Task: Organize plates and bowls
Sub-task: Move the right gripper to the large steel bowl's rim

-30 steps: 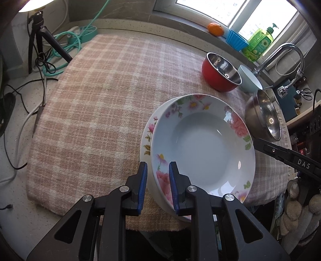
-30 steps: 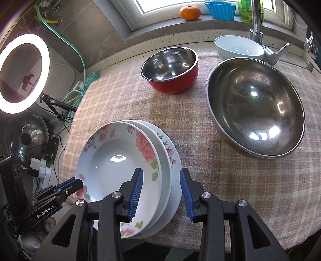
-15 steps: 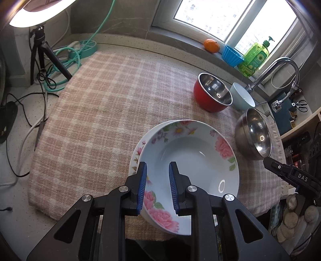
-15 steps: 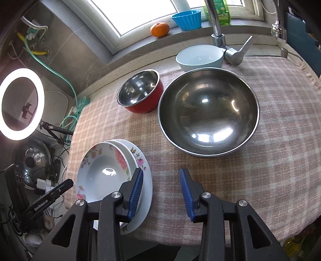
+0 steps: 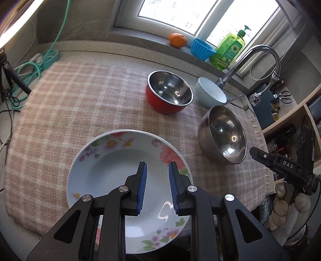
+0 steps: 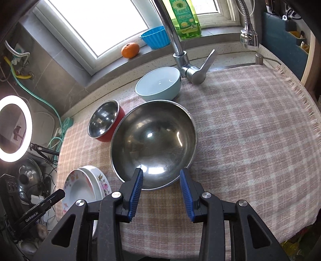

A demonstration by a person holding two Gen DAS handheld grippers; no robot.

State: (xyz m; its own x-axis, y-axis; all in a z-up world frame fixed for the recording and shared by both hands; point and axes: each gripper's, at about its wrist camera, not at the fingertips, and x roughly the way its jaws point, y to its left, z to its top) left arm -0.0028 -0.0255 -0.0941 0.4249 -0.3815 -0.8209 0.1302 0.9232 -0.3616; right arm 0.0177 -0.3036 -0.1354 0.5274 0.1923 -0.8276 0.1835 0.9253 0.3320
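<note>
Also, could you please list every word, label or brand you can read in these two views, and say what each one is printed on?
"DAS": white letters on the black arm of the right gripper, seen from the left wrist view.
"GenRobot.AI": white letters on the black arm of the left gripper, seen from the right wrist view.
Green dish soap bottle: its sunflower label carries print, too small and blurred to read in either view.
No other legible text.

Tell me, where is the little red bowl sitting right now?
The red bowl sits on the checked cloth, touching the big steel bowl on its left in the right claw's view, near the pale blue bowl.
</note>
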